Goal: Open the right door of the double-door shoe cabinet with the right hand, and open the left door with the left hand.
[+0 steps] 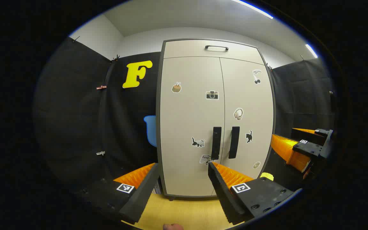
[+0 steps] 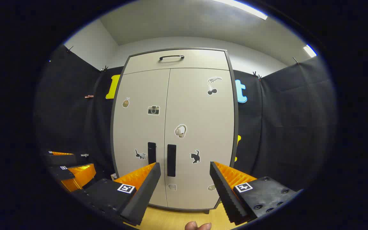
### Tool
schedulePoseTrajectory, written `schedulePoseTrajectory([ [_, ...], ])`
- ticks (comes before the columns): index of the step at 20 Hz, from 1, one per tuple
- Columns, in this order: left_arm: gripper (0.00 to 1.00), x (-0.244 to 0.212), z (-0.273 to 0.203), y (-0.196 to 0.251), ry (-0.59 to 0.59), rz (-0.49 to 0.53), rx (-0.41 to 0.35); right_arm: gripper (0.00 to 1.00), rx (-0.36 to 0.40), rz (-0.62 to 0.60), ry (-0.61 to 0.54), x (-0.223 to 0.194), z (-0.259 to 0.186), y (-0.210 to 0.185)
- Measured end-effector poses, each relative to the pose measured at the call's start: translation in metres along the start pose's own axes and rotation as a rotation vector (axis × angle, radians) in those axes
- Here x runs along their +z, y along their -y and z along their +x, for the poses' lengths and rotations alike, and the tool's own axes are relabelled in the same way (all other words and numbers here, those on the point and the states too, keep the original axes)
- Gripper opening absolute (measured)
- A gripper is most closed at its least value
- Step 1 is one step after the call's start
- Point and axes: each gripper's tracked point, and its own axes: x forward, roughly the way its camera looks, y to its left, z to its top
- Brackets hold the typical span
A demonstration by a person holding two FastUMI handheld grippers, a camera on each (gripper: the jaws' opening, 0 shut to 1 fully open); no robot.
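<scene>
A cream double-door shoe cabinet [image 1: 190, 105] [image 2: 196, 105] stands ahead with both doors closed. Each door carries a black vertical handle near the middle seam: the left door's handle [image 1: 216, 142] [image 2: 151, 152] and the right door's handle [image 1: 233, 142] [image 2: 171, 155]. My left gripper [image 1: 184, 166] is open, short of the doors, its right fingertip in line with the foot of the left handle. My right gripper [image 2: 184, 164] is open too, framing the right handle from a distance. The right gripper [image 1: 302, 147] also shows at the right edge of the left gripper view, and the left gripper [image 2: 72, 172] shows at lower left of the right gripper view.
A top drawer with a black handle [image 1: 216, 48] [image 2: 171, 57] sits above the doors. Stickers dot both doors. The cabinet stands on a light wooden floor [image 1: 184, 210] [image 2: 177, 217]. Black cloth walls close in on both sides. A fingertip [image 2: 197, 226] shows at the bottom edge.
</scene>
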Motion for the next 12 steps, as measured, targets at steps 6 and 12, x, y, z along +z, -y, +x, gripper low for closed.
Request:
schedulePoseTrajectory([
  [6, 0.95, -0.003, 0.001, 0.005, -0.009, 0.006, -0.016, 0.97, -0.026, 0.007, -0.042, -0.012, 0.000, 0.008],
  [12, 0.95, 0.000, 0.002, 0.006, 0.003, -0.016, -0.037, 0.97, -0.045, -0.014, -0.040, -0.012, -0.001, 0.013],
])
